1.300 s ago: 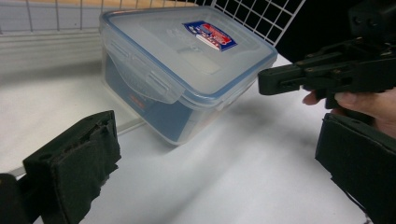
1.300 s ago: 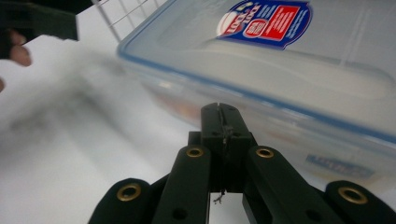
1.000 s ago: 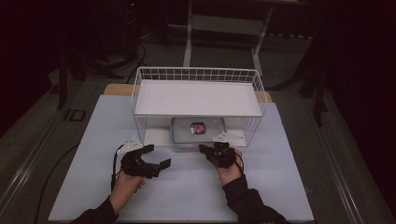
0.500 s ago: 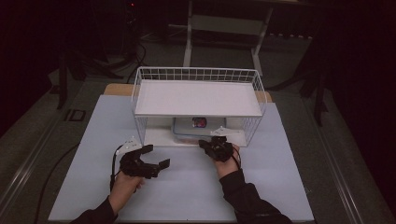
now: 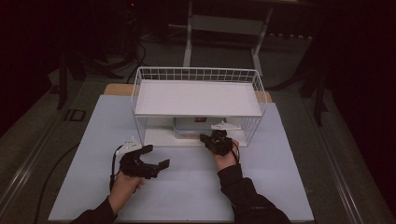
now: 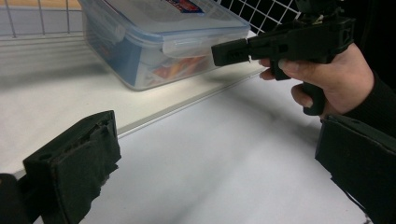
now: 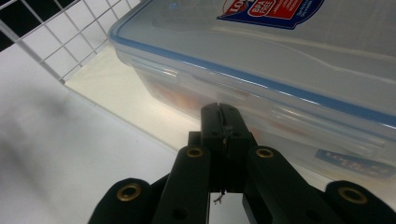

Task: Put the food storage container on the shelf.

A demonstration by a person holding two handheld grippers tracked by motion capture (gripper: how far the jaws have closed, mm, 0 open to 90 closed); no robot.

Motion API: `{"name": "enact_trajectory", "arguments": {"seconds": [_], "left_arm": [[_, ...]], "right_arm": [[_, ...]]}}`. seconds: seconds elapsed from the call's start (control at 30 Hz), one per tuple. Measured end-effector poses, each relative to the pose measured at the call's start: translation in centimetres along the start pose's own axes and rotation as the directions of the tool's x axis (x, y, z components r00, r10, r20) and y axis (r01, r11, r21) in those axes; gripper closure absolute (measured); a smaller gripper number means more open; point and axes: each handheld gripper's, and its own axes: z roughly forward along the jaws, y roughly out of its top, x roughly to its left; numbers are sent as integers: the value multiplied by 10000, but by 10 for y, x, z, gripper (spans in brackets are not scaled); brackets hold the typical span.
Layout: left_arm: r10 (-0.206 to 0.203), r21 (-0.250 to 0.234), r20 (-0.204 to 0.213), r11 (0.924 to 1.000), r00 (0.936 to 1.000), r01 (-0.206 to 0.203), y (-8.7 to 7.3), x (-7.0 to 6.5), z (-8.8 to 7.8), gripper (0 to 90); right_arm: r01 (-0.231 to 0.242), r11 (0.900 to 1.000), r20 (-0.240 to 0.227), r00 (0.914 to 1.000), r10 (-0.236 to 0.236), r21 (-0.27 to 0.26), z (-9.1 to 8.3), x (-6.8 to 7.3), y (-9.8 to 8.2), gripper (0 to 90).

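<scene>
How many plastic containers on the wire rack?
1. A clear lidded container sits on the lower shelf of the white wire rack, under the upper shelf, with the shut right gripper at its front. The upper shelf hides part of that level, so more could be behind.

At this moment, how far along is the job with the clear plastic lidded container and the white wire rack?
Done: the clear plastic blue-sealed container sits mostly under the white wire rack's shelf. In hand: the shut right gripper is at its front side flap. Left: any last push; the open left gripper waits apart.

Black tongs (image 7: 219, 122) with brass rivets – dark sleeve (image 5: 243, 193), black cable (image 5: 112, 161) trailing.
</scene>
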Motion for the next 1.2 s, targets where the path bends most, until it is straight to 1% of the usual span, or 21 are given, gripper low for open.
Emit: {"name": "enact_trajectory", "arguments": {"seconds": [0.07,0.23,0.27,0.3,0.4,0.43,0.47,0.5,0.57,0.63,0.67,0.7,0.73,0.77,0.83,0.87,0.97,1.1,1.17,1.2], "left_arm": [[1,-5,-8,10000,10000,-1,0,0,0,0],[12,-9,0,10000,10000,-12,0,0,-1,0],[30,-2,27,10000,10000,-30,1,-1,-1,0],[30,-2,27,10000,10000,-30,1,-1,-1,0],[57,-47,88,10000,9999,-56,3,-3,-2,0],[90,-43,87,10000,9999,-90,4,-3,-3,0],[244,-24,130,9997,9996,-244,5,-6,-4,0],[244,-24,130,9997,9996,-244,5,-6,-4,0],[358,-21,134,9994,9993,-358,5,-9,-4,0],[384,38,167,9993,9991,-384,6,-11,-5,0],[412,62,175,9991,9990,-413,7,-13,-5,0],[496,103,157,9987,9986,-498,8,-14,-6,0],[533,88,183,9985,9984,-534,9,-15,-7,0],[569,88,221,9983,9981,-571,11,-16,-8,0],[766,91,259,9970,9967,-768,12,-18,-12,0],[899,154,258,9958,9956,-903,12,-19,-14,0],[1010,320,358,9943,9942,-1021,10,-21,-19,0],[1150,318,395,9927,9926,-1163,8,-24,-28,0],[1192,230,339,9925,9923,-1200,7,-24,-33,0],[1161,226,331,9929,9927,-1169,7,-23,-36,0]], "right_arm": [[2,10000,34,10000,-1,-39,0,-1,1,899],[-204,9998,-167,9997,204,-15,0,-1,1,897],[-136,9999,-249,9996,134,-71,-3,1,1,879],[-136,9999,-249,9996,134,-71,-3,1,1,879],[-59,9999,-444,9990,52,-139,-12,8,-1,827],[35,9999,-503,9987,-43,-156,-15,10,-2,791],[170,9996,-679,9975,-185,-228,-22,15,-3,732],[170,9996,-679,9975,-185,-228,-22,15,-3,732],[318,9991,-788,9963,-339,-275,-29,19,-4,685],[408,9988,-745,9963,-428,-283,-37,25,-5,621],[423,9983,-831,9955,-455,-395,-43,28,-7,499],[423,9983,-831,9955,-455,-395,-43,28,-7,499],[449,9983,-841,9953,-479,-362,-46,29,-8,459],[381,9987,-931,9948,-412,-351,-48,30,-9,409],[308,9991,-1167,9926,-338,-275,-52,30,-12,295],[294,9993,-1331,9906,-323,-240,-54,30,-13,270],[129,9992,-1771,9840,-196,-387,-62,29,-18,202],[250,9983,-1858,9820,-342,-517,-74,28,-24,168],[467,9974,-1728,9834,-554,-543,-79,28,-28,149],[463,9973,-1700,9839,-554,-569,-81,27,-30,143]]}}
